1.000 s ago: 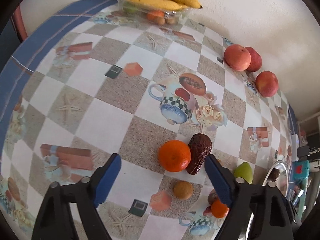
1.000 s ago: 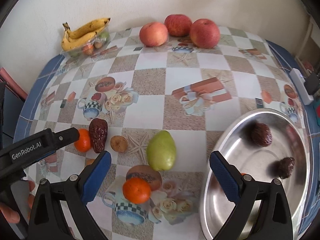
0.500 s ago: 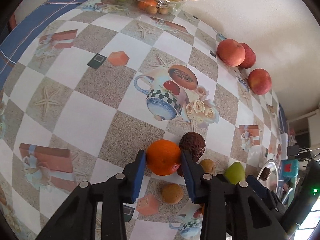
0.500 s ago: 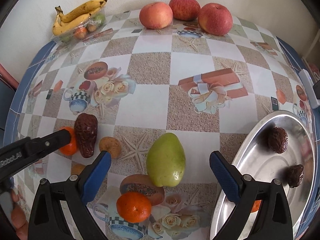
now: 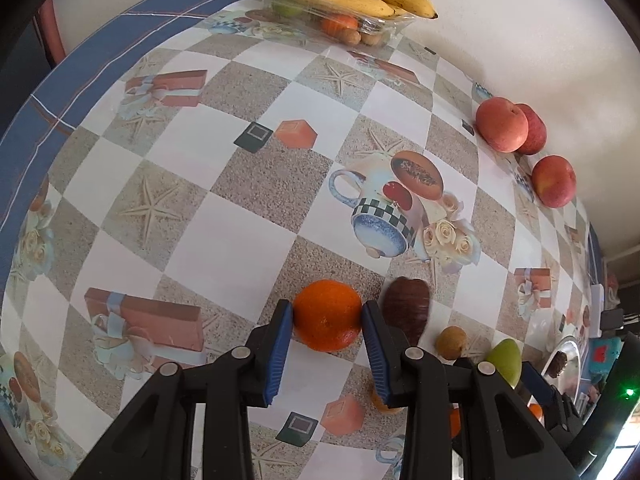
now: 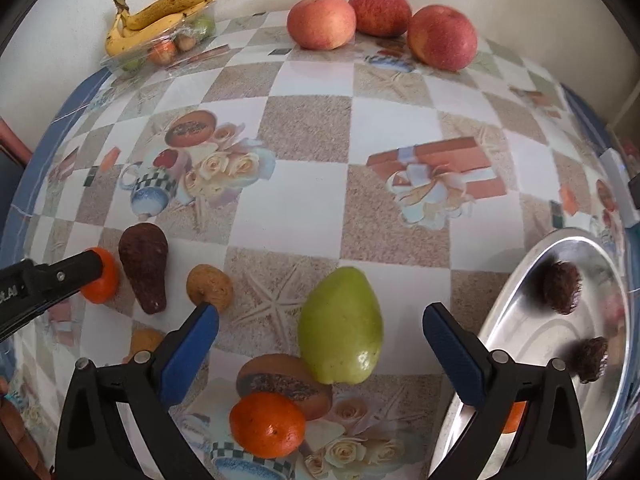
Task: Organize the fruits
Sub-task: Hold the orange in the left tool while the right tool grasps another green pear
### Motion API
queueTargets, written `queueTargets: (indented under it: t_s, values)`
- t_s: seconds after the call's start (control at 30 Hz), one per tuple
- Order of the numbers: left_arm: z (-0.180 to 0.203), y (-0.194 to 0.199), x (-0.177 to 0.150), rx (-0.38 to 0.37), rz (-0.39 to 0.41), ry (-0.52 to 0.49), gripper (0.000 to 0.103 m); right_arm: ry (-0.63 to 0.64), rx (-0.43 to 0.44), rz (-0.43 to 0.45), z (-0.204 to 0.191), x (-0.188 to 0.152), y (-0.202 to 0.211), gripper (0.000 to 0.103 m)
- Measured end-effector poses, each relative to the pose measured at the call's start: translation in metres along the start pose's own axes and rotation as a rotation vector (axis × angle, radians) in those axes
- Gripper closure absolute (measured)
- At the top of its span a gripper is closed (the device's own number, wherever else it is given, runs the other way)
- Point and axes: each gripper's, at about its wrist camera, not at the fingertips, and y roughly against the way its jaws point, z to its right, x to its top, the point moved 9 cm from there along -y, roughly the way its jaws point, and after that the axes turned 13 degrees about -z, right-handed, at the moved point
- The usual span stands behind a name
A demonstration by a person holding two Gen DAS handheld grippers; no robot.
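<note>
My left gripper (image 5: 327, 320) pinches a round, dimpled orange (image 5: 327, 315); my right gripper (image 6: 320, 334) stands spread before a smooth green pear (image 6: 340, 344).

Left gripper (image 5: 327, 322) low over the worktop with both blue pads pressed against an orange (image 5: 327, 314); right gripper (image 6: 320, 344) spread wide, gripping nothing.
</note>
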Motion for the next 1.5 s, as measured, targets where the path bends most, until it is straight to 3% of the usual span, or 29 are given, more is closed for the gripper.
queueTargets:
  t_s: [0.13, 0.3, 0.7, 1.03, 1.13, 1.2, 1.23, 1.5]
  values:
    - [-0.001, 0.000, 0.000, -0.002, -0.002, 0.008, 0.065, -0.012, 0.033, 0.000, 0.000, 0.000, 0.003, 0.001]
    - [-0.002, 0.001, -0.001, 0.001, -0.003, 0.015, 0.065, 0.035, -0.053, -0.020, -0.006, -0.003, -0.008, 0.001]
    - [-0.002, 0.001, -0.003, 0.004, -0.005, 0.012, 0.065, 0.050, -0.050, -0.048, -0.014, -0.011, -0.017, 0.000]
    - [-0.002, 0.000, -0.003, 0.009, -0.004, 0.010, 0.065, 0.053, -0.056, -0.021, -0.013, -0.012, -0.016, 0.002]
    - [-0.001, 0.000, -0.003, 0.013, -0.003, 0.008, 0.065, 0.038, -0.052, -0.003, -0.007, -0.010, -0.009, 0.020]
    - [-0.001, 0.000, -0.003, 0.017, -0.002, 0.004, 0.065, 0.027, -0.052, 0.010, -0.003, -0.009, -0.003, 0.052]
    - [-0.001, 0.001, -0.003, 0.019, 0.000, 0.003, 0.065, 0.021, -0.057, 0.012, -0.001, -0.008, 0.000, 0.061]
    - [0.008, 0.009, -0.004, -0.011, 0.012, -0.007, 0.065, -0.023, -0.010, 0.030, 0.013, -0.010, 0.020, 0.063]
